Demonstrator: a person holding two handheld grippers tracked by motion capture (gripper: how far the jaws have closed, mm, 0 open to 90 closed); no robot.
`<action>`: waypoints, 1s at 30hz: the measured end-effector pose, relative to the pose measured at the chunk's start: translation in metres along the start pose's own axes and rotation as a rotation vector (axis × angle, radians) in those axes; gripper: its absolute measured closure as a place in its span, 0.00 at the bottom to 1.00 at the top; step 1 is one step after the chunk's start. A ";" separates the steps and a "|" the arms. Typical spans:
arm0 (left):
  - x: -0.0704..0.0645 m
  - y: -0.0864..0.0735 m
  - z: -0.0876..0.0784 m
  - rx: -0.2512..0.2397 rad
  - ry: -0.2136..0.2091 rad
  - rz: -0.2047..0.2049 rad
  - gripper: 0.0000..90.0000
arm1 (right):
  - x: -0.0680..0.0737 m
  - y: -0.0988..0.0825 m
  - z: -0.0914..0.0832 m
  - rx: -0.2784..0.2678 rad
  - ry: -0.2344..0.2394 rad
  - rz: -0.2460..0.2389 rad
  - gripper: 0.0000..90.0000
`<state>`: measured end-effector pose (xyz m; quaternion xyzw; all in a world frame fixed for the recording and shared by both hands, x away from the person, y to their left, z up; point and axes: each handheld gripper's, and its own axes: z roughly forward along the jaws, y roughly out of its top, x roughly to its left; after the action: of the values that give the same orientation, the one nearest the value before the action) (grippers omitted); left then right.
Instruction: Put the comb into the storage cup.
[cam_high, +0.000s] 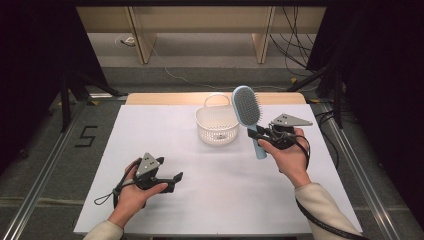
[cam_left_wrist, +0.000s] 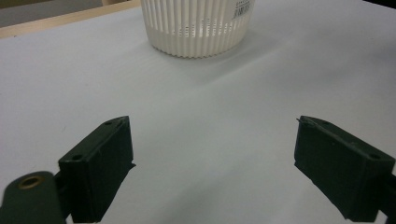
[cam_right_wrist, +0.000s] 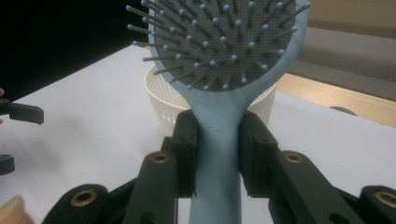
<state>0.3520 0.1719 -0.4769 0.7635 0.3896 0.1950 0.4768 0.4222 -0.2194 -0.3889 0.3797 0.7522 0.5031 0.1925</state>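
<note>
Nearest the person, the left gripper sits low over the white desk, held in the left hand. Its fingers are spread wide apart with nothing between them, just bare desk. Can't really tell whether they touch the surface or hover just above it.

Further in, the right gripper is held up in the right hand. Its fingers are clamped on the handle of the blue brush, just below the head. The brush stands nearly upright, bristles toward that gripper's camera.

Just beside the brush, to its left, the white basket stands on the desk near the far edge, handle up.
</note>
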 end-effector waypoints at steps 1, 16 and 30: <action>0.000 0.000 0.000 0.000 0.000 0.000 0.12 | 0.000 0.000 0.000 -0.001 -0.001 0.000 0.79; 0.000 0.000 0.000 -0.001 0.000 -0.003 0.12 | 0.000 0.004 0.004 -0.011 -0.004 0.004 0.79; 0.000 0.000 0.000 -0.002 -0.001 -0.005 0.12 | 0.000 0.007 0.008 -0.016 -0.003 0.007 0.79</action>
<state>0.3519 0.1721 -0.4768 0.7622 0.3910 0.1940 0.4780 0.4304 -0.2126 -0.3858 0.3814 0.7464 0.5093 0.1949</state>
